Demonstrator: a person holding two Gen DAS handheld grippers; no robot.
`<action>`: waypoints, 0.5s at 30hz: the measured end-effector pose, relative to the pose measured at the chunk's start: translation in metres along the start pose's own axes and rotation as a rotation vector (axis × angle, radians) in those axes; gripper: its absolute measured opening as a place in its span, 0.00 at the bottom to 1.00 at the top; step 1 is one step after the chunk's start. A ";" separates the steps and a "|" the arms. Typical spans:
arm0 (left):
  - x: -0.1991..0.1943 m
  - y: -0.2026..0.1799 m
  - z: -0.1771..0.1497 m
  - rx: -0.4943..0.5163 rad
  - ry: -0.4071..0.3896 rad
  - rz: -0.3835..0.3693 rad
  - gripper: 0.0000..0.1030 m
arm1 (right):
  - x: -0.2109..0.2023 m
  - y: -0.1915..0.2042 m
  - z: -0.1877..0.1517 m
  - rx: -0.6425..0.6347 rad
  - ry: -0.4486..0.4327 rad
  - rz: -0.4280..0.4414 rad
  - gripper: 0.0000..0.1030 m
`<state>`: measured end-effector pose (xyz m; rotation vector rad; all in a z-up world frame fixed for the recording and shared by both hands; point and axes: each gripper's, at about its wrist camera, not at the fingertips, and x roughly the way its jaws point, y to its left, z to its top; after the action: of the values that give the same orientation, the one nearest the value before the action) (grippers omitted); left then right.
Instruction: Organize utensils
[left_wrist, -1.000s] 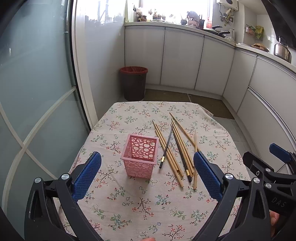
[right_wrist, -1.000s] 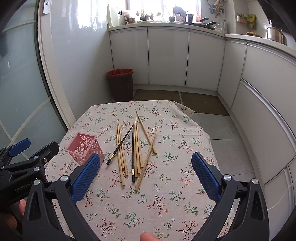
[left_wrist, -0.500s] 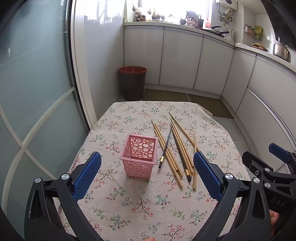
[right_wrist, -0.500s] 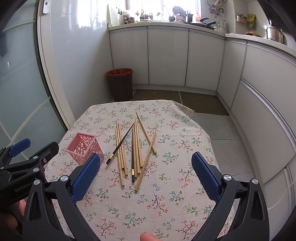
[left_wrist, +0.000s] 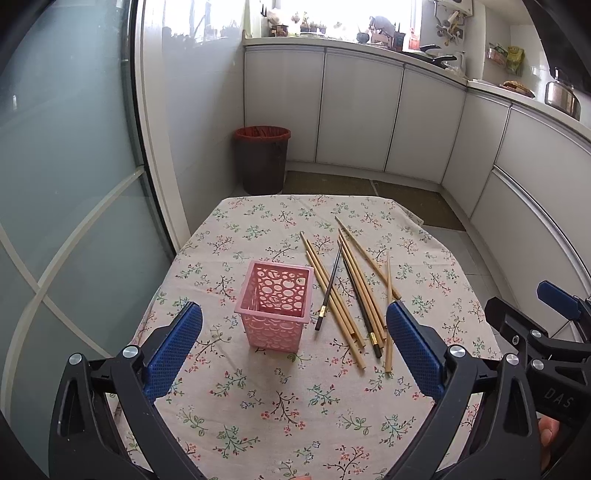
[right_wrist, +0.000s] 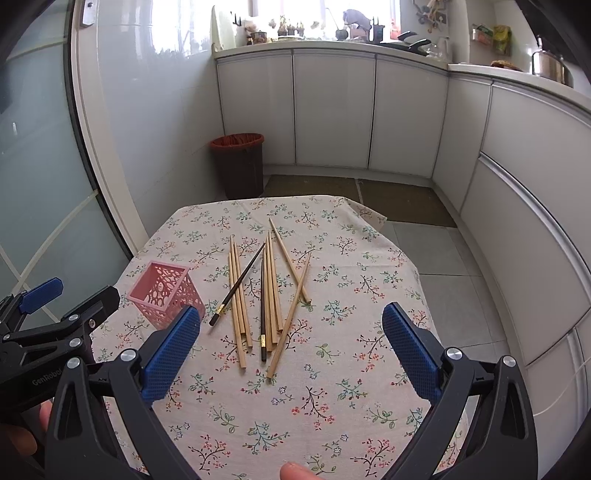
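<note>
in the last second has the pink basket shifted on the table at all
No. In the left wrist view the pink basket sits on the same spot of the floral tablecloth, just left of the chopsticks; only the camera drifted slightly.

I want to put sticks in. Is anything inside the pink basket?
The basket looks empty from above; its near wall hides part of the bottom. All the chopsticks lie beside it on the cloth.

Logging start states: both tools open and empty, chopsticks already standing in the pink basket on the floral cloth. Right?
Not quite. The pink basket holds nothing; the chopsticks lie loose on the cloth beside it, as the left wrist view shows. Left tool and right tool are open and empty.
</note>
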<state>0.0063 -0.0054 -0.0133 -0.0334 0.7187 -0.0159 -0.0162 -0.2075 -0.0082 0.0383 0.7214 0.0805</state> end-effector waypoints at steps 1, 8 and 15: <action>0.000 0.000 0.000 0.000 0.000 0.000 0.93 | 0.001 0.000 0.000 0.000 0.002 -0.001 0.93; 0.003 -0.001 0.000 0.010 0.006 0.005 0.93 | 0.007 -0.007 -0.001 0.010 0.014 -0.007 0.93; 0.006 -0.003 0.002 0.028 0.009 0.022 0.93 | 0.024 -0.023 0.000 0.044 0.049 -0.023 0.93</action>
<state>0.0124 -0.0081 -0.0159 0.0011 0.7273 -0.0046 0.0028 -0.2289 -0.0254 0.0701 0.7721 0.0438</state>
